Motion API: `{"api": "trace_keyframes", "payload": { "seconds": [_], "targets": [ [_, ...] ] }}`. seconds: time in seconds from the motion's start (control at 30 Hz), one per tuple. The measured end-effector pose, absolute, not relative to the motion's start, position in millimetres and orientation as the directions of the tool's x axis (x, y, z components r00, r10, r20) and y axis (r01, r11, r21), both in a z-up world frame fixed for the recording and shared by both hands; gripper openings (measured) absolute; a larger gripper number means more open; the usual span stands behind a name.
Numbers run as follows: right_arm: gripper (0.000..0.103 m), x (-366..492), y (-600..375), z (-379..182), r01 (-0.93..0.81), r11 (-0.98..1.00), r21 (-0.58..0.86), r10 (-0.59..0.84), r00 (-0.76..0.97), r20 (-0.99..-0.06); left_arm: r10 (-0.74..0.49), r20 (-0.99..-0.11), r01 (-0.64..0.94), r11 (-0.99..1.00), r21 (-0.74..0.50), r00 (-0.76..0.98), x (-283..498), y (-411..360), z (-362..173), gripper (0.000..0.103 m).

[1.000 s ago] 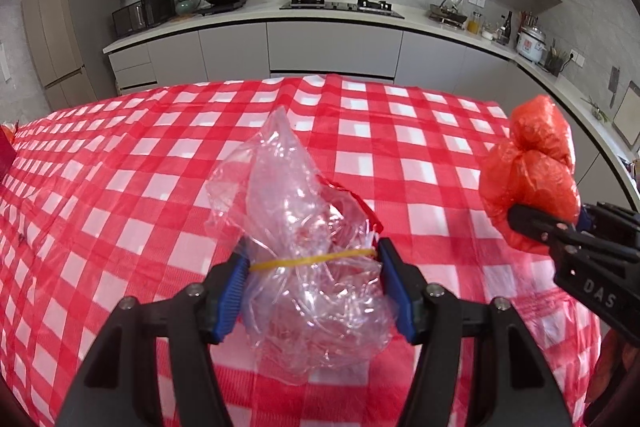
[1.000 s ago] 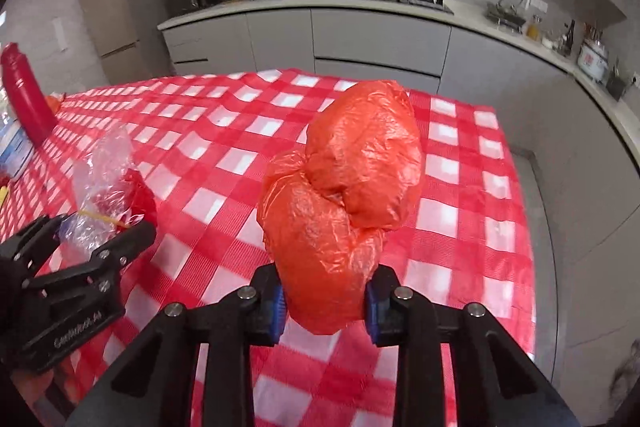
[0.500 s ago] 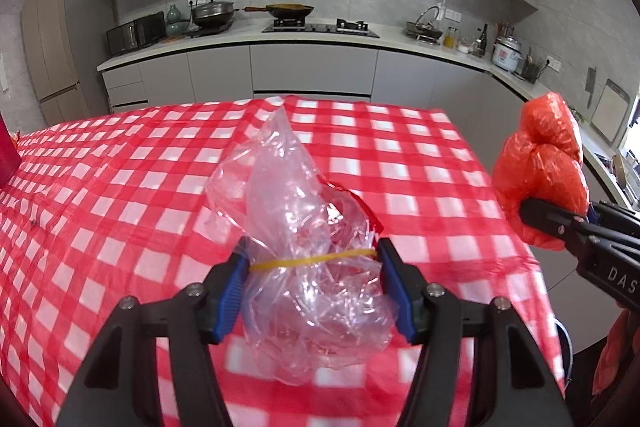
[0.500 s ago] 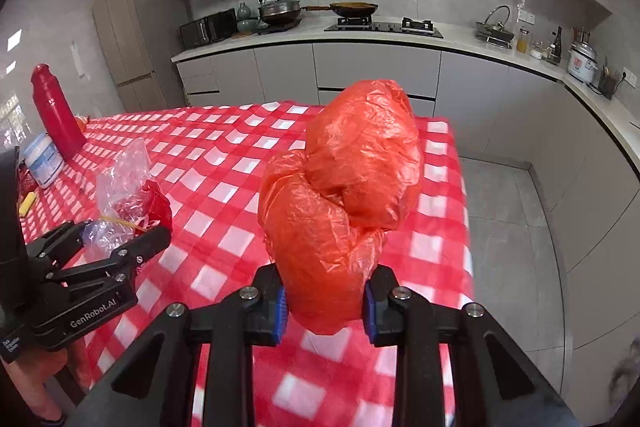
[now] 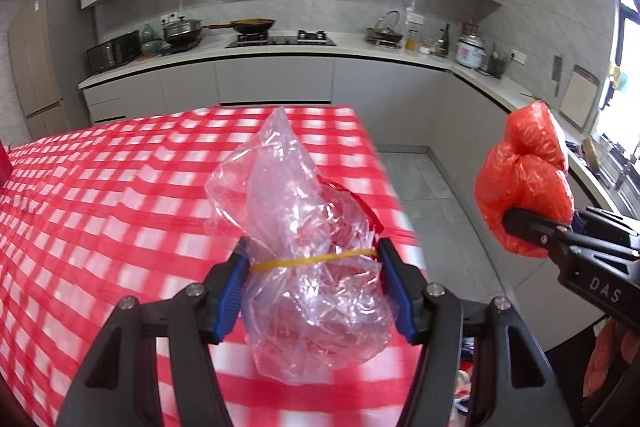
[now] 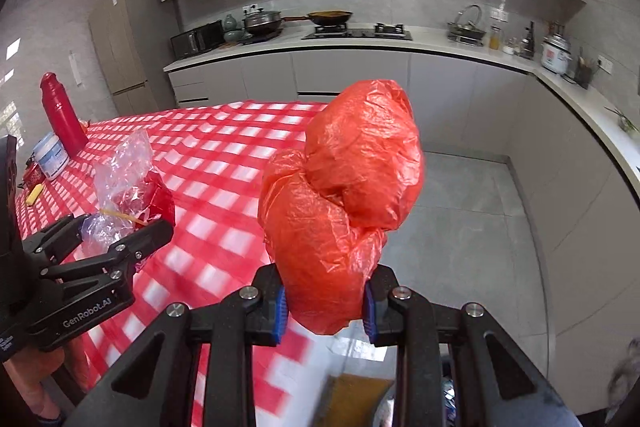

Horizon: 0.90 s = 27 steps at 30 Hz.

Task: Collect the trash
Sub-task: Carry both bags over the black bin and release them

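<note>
My left gripper (image 5: 314, 287) is shut on a crumpled clear plastic bag (image 5: 304, 227) bound with a yellow rubber band; something red shows inside it. The bag hangs above the right end of the red-and-white checked table (image 5: 120, 211). My right gripper (image 6: 325, 301) is shut on a bunched orange-red plastic bag (image 6: 344, 195), held over the grey floor just past the table's edge. In the left wrist view the orange-red bag (image 5: 524, 183) and right gripper (image 5: 532, 227) appear at the right. In the right wrist view the clear bag (image 6: 120, 187) and left gripper (image 6: 108, 239) show at the left.
A red thermos (image 6: 60, 115), a white tub (image 6: 50, 155) and a small yellow item (image 6: 34, 195) stand at the table's far left. Kitchen counters (image 6: 400, 43) with pots and a stove run along the back and right walls. Something brown (image 6: 352, 399) lies low beside the table's edge.
Both grippers have moved right and slightly up with their bags, from over the table to its right edge; grey floor now shows beneath the orange-red bag. Both grips are unchanged.
</note>
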State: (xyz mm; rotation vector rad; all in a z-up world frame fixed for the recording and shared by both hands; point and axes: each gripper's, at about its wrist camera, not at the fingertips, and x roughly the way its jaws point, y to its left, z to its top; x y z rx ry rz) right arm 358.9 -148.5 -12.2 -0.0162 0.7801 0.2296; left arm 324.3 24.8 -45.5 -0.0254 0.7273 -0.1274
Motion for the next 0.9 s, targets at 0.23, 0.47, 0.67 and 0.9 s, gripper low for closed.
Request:
{"api": "trace_keyframes", "payload": {
  "seconds": [0.23,0.47,0.67,0.9],
  "targets": [
    [0.031,321.2,-231.8,-26.3,-0.148,0.987,0.053,0.140,0.670,-0.729,-0.192,-0.664,0.180,0.980,-0.087,0.722,299.8,-47.6,-53.5,0.063],
    [0.031,289.9,-307.7,-118.2,-0.086,0.996,0.021,0.063,0.530,-0.846,-0.266,-0.695,0.264,0.958,-0.112,0.669,278.9,-125.8,-86.3,0.063],
    [0.031,275.3,-348.2,-205.2,-0.040,0.997,0.071,0.081,0.397,-0.914,-0.260,-0.733,0.266,0.958,-0.111,0.629,266.4,-160.1,-114.5,0.063],
    [0.032,273.5,-356.8,-253.7,-0.052,0.991,0.119,0.130,0.338,-0.932,-0.215,-0.767,0.238,0.968,-0.084,0.604,252.4,-177.9,-155.4,0.063]
  ]
}}
